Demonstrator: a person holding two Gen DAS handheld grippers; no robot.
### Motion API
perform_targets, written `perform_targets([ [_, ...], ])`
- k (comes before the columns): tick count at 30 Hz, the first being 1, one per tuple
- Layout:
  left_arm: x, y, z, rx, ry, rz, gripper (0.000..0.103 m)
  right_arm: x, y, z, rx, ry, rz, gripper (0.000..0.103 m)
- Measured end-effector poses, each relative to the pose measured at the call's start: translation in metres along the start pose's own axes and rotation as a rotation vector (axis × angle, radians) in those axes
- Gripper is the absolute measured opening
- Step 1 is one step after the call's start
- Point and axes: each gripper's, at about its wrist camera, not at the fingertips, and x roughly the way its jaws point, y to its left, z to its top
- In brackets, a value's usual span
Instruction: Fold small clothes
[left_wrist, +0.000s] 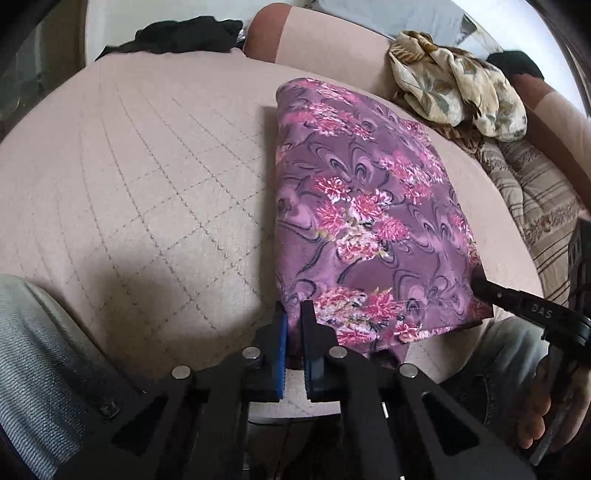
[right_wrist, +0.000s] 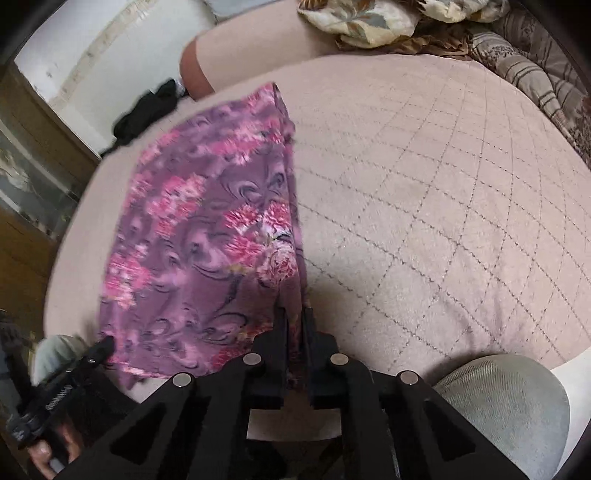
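A purple cloth with pink flowers (left_wrist: 369, 206) lies folded lengthwise on the beige quilted cushion (left_wrist: 147, 166). My left gripper (left_wrist: 293, 314) is shut on the cloth's near left corner. My right gripper (right_wrist: 294, 317) is shut on the near right corner of the same cloth (right_wrist: 199, 236). Each gripper shows in the other's view: the right one at the cloth's near right edge (left_wrist: 480, 284), the left one at the cloth's near left edge (right_wrist: 105, 345).
A crumpled beige floral cloth (left_wrist: 458, 85) and striped cushions (left_wrist: 535, 192) lie at the far right. A black garment (left_wrist: 184, 35) lies at the far left. My knees in grey jeans (right_wrist: 506, 413) are at the near edge. A wooden cabinet (right_wrist: 33, 155) stands left.
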Motion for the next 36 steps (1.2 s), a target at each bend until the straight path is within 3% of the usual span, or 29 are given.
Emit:
perform_targets([
  [3, -0.001, -0.007, -0.002, 0.046, -0.013, 0.036, 0.009, 0.003, 0.008, -0.001, -0.041, -0.003, -0.051, 0.011],
  [5, -0.001, -0.01, -0.002, 0.057, -0.021, 0.074, 0.021, 0.001, 0.008, -0.002, -0.039, -0.004, -0.035, 0.02],
  [7, -0.001, -0.009, -0.002, 0.051, -0.021, 0.137, 0.063, -0.003, 0.004, -0.002, -0.004, -0.005, -0.014, 0.032],
  [8, -0.002, -0.006, -0.001, 0.036, -0.023, 0.165, 0.069, -0.01, 0.0, -0.003, 0.024, -0.016, 0.024, 0.043],
  [9, -0.005, -0.003, 0.0, 0.015, -0.021, 0.158, 0.07, -0.018, -0.002, -0.004, 0.041, -0.03, 0.074, 0.057],
  [12, -0.021, 0.003, 0.003, -0.032, -0.029, 0.118, 0.071, -0.046, 0.004, -0.014, 0.041, -0.075, 0.108, 0.077],
  [15, -0.045, -0.005, 0.008, -0.019, -0.043, 0.134, 0.078, -0.074, 0.012, -0.021, 0.072, -0.099, 0.131, 0.084],
  [18, -0.076, -0.025, 0.011, 0.061, -0.078, 0.172, 0.085, -0.096, 0.024, -0.025, 0.091, -0.113, 0.144, 0.086],
  [23, -0.138, -0.052, 0.009, 0.193, -0.208, 0.263, 0.101, -0.137, 0.052, -0.027, 0.025, -0.154, 0.043, 0.087],
  [26, -0.157, -0.053, 0.008, 0.195, -0.24, 0.28, 0.103, -0.16, 0.065, -0.031, -0.034, -0.2, 0.001, 0.093],
  [29, -0.167, -0.05, 0.004, 0.172, -0.221, 0.258, 0.103, -0.172, 0.067, -0.037, -0.044, -0.205, -0.013, 0.093],
  [33, -0.176, -0.049, -0.001, 0.171, -0.229, 0.301, 0.103, -0.177, 0.075, -0.044, -0.077, -0.214, -0.053, 0.093],
  [36, -0.184, -0.049, 0.0, 0.165, -0.232, 0.294, 0.103, -0.179, 0.083, -0.043, -0.106, -0.196, -0.025, 0.093],
])
